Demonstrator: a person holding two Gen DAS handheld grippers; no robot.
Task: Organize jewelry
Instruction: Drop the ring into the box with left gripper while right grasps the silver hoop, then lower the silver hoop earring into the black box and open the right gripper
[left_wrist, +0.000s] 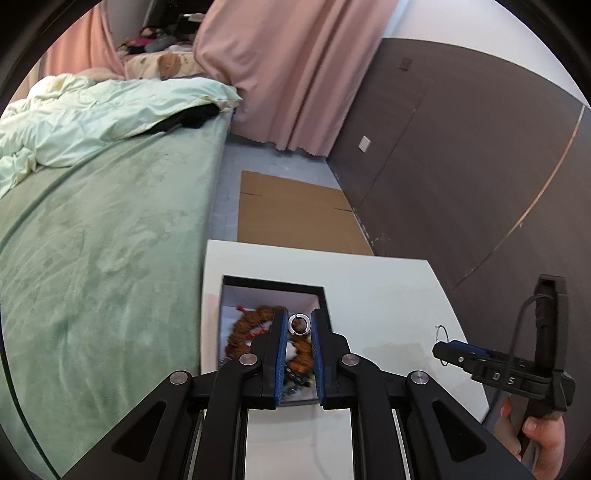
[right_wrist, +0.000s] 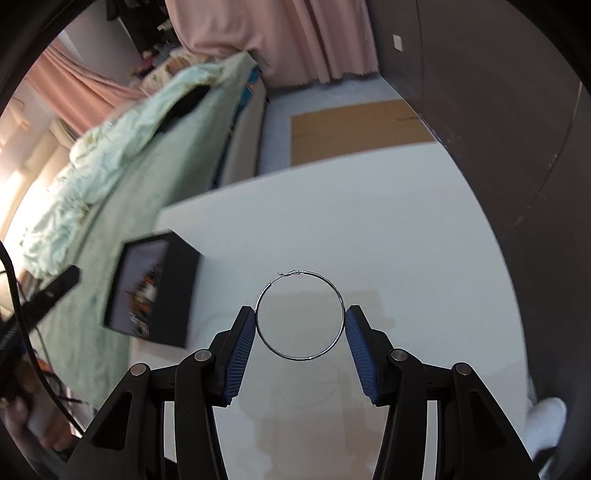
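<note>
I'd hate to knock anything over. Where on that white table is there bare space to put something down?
The white table is bare from the black box across to the dark wall, and beyond the hoop earring held by the right gripper. It is crowded inside the box, where beaded bracelets pile under the left gripper with its silver ring.

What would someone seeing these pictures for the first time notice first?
Probably the big thin hoop earring, pinched between the right tongs above the white table. Next, the small silver ring between the left tongs, over the open black box of beaded jewelry at the table's left edge beside the green bed.
</note>
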